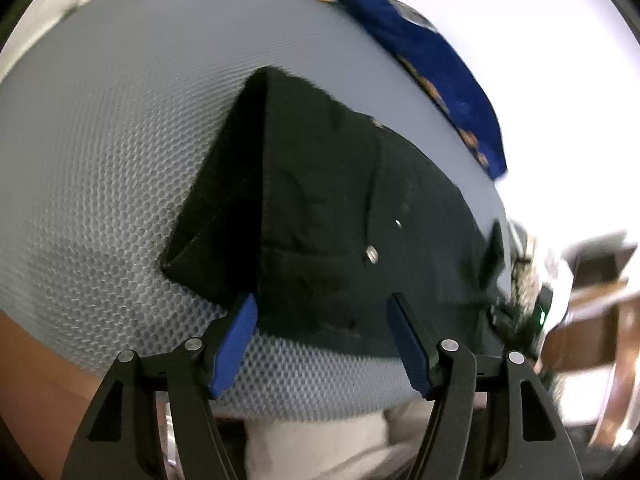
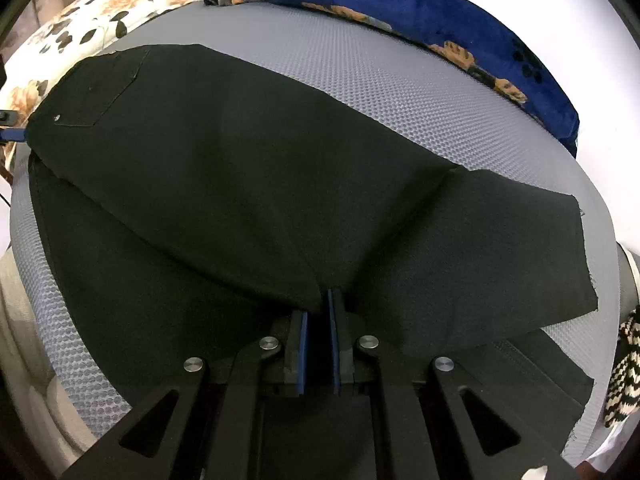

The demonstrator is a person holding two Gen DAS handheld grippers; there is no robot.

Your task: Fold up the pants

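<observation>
Through my left wrist view, my left gripper [image 1: 322,304] hangs open at the waist end of the black pants [image 1: 320,200] on the grey mesh mat [image 1: 100,160]. Through my right, my right gripper [image 2: 319,308] pinches the pants [image 2: 240,184] at a raised crease; I judge one fold is half laid, the rest undone.

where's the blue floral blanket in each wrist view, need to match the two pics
Left wrist view: the blue floral blanket runs diagonally down the upper right, beyond the black pants.
Right wrist view: the blanket arcs along the top and upper right edge of the grey mesh mat.
Shared landmark: the grey mesh mat under the pants in both views.
</observation>
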